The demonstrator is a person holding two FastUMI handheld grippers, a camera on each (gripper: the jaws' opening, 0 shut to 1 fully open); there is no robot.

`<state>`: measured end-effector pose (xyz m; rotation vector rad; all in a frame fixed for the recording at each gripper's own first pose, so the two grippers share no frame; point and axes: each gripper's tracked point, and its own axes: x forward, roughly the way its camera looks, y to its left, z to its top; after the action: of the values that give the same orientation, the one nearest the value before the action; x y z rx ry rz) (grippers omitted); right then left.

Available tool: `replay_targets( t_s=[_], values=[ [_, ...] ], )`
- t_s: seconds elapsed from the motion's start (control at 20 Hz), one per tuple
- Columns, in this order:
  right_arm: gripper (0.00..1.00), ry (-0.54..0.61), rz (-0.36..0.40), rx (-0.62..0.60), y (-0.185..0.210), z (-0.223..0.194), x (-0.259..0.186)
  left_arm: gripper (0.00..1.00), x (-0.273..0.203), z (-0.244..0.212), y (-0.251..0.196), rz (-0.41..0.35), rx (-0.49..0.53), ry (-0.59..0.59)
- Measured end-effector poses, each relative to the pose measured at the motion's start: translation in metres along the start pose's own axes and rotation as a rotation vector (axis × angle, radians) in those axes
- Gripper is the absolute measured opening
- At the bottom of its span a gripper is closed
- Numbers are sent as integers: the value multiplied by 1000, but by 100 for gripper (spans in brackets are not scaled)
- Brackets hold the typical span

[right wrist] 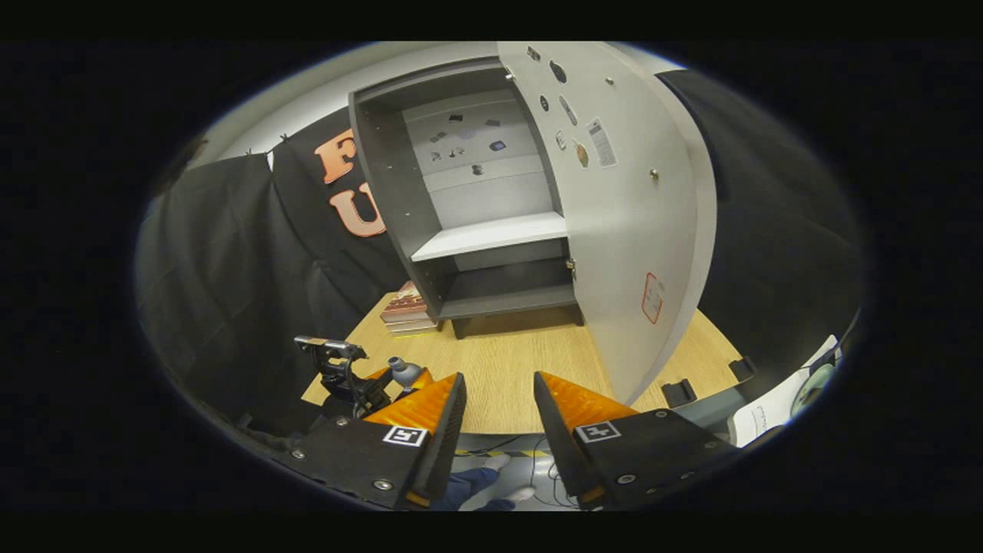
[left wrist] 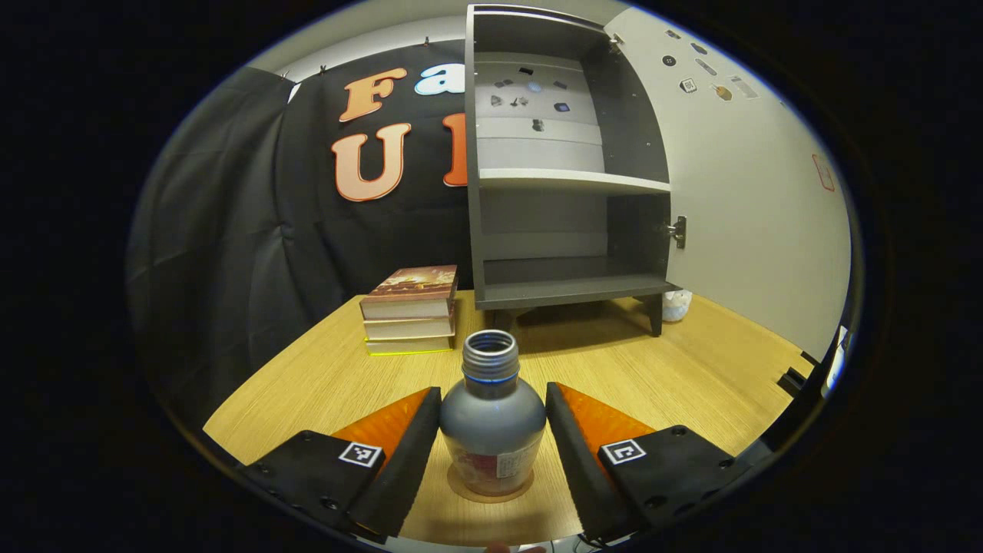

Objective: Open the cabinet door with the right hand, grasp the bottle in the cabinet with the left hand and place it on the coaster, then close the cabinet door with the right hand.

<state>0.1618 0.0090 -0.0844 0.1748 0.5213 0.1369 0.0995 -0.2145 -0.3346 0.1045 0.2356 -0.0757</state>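
My left tongs (left wrist: 492,430) spread around bottle (left wrist: 492,422), upright on coaster (left wrist: 491,491). Right tongs (right wrist: 499,418) spread, holding nothing; cabinet door (right wrist: 622,215) open, far right.

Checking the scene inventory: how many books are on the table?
3, in one stack on the table, left of the cabinet: top, middle, bottom. None seem hidden.
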Motion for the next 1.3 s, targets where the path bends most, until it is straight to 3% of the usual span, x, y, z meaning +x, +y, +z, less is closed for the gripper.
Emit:
replay_targets(
  t_s=[0.35,0.7,0.95,1.3],
  values=[
    [56,-61,25,13,1,9,-14,90,-14,61,0,-2,13,-78],
    [55,-192,28,18,-18,47,-43,90,-47,139,-10,-14,31,-179],
    [56,-310,-21,-7,-68,88,-68,94,-70,174,-24,-58,15,-178],
    [55,-415,-78,-6,-141,145,-82,95,-92,199,-27,-50,56,-198]
  ],
)
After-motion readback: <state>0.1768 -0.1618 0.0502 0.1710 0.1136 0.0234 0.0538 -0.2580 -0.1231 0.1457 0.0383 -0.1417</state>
